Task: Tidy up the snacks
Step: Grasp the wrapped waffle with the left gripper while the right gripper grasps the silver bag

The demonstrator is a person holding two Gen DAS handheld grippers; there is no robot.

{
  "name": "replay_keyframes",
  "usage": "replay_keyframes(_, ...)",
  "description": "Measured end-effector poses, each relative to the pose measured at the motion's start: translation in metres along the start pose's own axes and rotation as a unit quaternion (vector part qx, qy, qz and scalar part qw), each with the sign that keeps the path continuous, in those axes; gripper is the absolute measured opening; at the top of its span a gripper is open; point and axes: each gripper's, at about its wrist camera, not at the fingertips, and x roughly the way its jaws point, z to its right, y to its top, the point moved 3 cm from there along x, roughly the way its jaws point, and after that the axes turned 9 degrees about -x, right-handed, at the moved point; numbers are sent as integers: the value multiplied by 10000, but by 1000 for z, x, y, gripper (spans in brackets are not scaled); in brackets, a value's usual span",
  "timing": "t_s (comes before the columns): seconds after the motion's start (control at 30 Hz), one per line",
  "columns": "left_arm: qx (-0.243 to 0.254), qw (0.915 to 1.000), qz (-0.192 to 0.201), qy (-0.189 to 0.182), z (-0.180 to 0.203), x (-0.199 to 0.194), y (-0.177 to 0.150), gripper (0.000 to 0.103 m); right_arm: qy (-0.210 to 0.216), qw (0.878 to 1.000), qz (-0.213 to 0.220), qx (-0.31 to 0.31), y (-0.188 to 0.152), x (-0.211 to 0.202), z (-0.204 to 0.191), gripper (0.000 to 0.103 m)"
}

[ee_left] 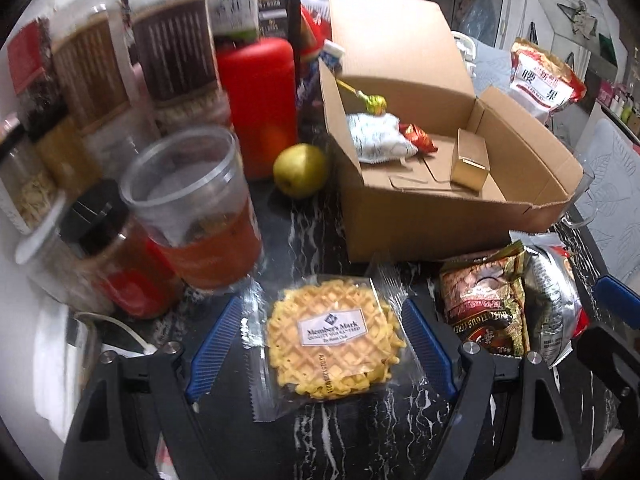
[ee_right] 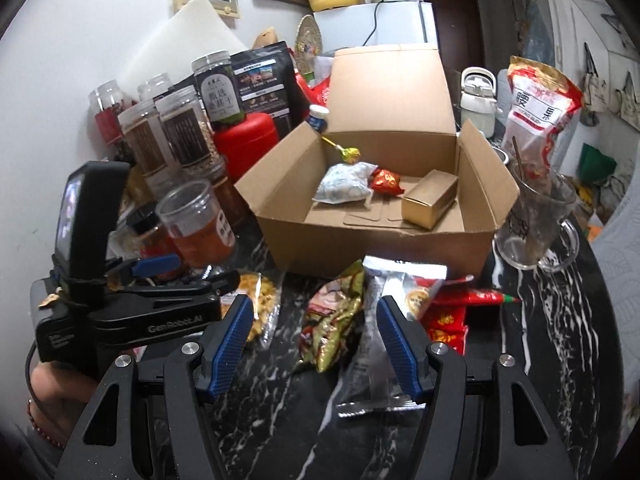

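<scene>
- Step in hand, as judged: collecting loose snacks from the bench (ee_left: 352,432) into the cardboard box (ee_left: 440,224); two pickups are being lined up at once.
- Left gripper (ee_left: 320,344): jaws wide, one blue pad on each side of the waffle packet (ee_left: 334,342); neither pad appears to touch the wrapper yet.
- Waffle packet: round golden waffle in clear film with a white label, serrated seal edges, lying flat on the dark marbled bench just in front of the box.
- Right gripper (ee_right: 316,340): jaws wide, straddling the gold-green packet (ee_right: 334,316) and the tail of the silver packet (ee_right: 376,364); nothing held.
- Those two packets overlap; red wrappers (ee_right: 448,324) lie just beside them, to the right.
- Box stands open, lid flap up. Inside: lollipop (ee_right: 348,155), white pouch (ee_right: 344,184), small red packet (ee_right: 386,181), gold carton (ee_right: 432,199). The near floor of the box is bare.
- Next move, judged: close the left jaws on the waffle packet, lift, carry over the near box wall, release on the bare floor.
- Caution: film is slippery and the waffle brittle, so a light squeeze seems best.
- Right side: pick one packet, not both.
- Open plastic cup (ee_left: 188,200) stands near the left pad; keep clear when lifting.
</scene>
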Motion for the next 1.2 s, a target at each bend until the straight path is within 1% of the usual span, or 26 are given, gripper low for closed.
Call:
replay_keyframes(0.1, -53, 9999, -58, -128, 4, 5, -1, 83, -80, 10000, -47, -15, -3, 2, 2, 64)
replay_keyframes(0.2, 50, 9998, -128, -122, 13, 11, -2, 83, -124, 9999, -66, -9, -5, 4, 5, 64)
replay_keyframes(0.3, 147, 9996, -223, 35, 20, 21, -4, 83, -142, 9999, -84, 34, -6, 5, 9, 64)
replay_keyframes(0.47, 147, 9982, -457, 364, 17, 40, -8, 83, -222, 9997, -86, 58, -7, 6, 15, 64)
replay_keyframes(0.5, 145, 9983, -385, 418, 16, 41, -8, 83, -240, 9997, -80, 50, -7, 6, 16, 64)
replay_keyframes(0.57, 95, 9984, -360, 424, 14, 43, -8, 87, -262, 9996, -68, 38, -7, 6, 16, 64)
replay_keyframes(0.63, -9, 9976, -488, 484, 10, 50, -9, 100, -266, 9996, -48, 25, -7, 6, 17, 64)
replay_keyframes(0.67, -62, 9977, -476, 483, 8, 52, -9, 103, -263, 9996, -33, 18, -7, 6, 17, 64)
replay_keyframes(0.77, -269, 9982, -432, 319, 1, 54, -11, 103, -250, 9997, -21, -12, -7, 7, 16, 64)
replay_keyframes(0.87, -234, 9986, -359, 306, 1, 54, -13, 103, -271, 9996, -43, -36, -7, 9, 16, 64)
replay_keyframes(1.03, -214, 9991, -65, 366, 5, 54, -17, 103, -279, 9996, -69, 2, -8, 11, 18, 64)
replay_keyframes(1.2, -349, 9989, -154, 273, 1, 57, -16, 103, -328, 9994, -59, 25, -9, 9, 22, 64)
